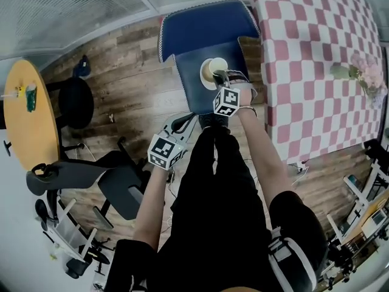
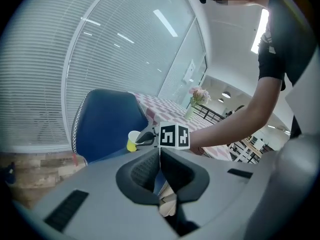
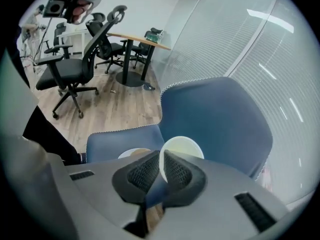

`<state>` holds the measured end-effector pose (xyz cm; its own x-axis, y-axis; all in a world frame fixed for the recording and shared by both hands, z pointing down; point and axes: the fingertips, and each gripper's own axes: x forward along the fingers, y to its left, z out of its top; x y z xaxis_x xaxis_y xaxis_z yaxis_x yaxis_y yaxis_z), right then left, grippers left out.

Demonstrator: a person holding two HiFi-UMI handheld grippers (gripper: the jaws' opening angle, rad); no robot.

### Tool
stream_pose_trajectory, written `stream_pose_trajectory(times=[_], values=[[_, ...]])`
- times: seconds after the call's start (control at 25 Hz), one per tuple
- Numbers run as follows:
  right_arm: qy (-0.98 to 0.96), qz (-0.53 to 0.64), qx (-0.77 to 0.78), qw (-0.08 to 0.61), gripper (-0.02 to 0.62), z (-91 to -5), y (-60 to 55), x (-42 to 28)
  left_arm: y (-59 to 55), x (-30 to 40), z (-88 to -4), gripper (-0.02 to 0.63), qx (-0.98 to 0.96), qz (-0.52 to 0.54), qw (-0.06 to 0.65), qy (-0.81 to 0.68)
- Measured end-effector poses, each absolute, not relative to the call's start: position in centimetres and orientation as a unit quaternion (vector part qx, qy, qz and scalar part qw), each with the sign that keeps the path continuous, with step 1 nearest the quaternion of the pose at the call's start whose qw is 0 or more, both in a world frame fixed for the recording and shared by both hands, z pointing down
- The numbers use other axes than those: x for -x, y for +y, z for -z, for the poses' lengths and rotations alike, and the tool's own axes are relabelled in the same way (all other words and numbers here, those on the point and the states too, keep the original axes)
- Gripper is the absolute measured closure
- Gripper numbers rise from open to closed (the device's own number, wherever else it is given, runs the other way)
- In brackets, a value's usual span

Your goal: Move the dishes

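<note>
Room: wood-plank floor, glass wall with blinds, pink-and-white checked tablecloth off to one side.
Chair: blue, padded, smooth fabric, pale scalloped trim along its edges.
Cup: small, round, pale yellow, thin rim, plain pale inside; up over the seat, near the backrest edge.
Right gripper: pinching the cup's rim between ribbed black pads.
Left gripper: clenched on nothing, out past the seat's front edge.

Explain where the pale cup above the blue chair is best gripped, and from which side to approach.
Take the cup by its thin rim, from above: one jaw inside the open mouth, one outside. The mouth faces upward and the wall is thin enough for a narrow pinch. The right gripper is shut on it that way, over the blue chair.
</note>
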<state>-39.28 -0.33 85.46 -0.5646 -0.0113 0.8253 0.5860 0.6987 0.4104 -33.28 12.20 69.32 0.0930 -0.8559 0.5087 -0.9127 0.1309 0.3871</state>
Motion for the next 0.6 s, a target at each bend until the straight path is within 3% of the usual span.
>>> stream_pose_trajectory(times=[0.6], values=[[-0.838, 0.347, 0.104, 0.408, 0.555, -71.2, -0.7, 31.4, 8.8, 28.0, -60.4, 0.581, -0.720, -0.057, 0.273, -0.636]])
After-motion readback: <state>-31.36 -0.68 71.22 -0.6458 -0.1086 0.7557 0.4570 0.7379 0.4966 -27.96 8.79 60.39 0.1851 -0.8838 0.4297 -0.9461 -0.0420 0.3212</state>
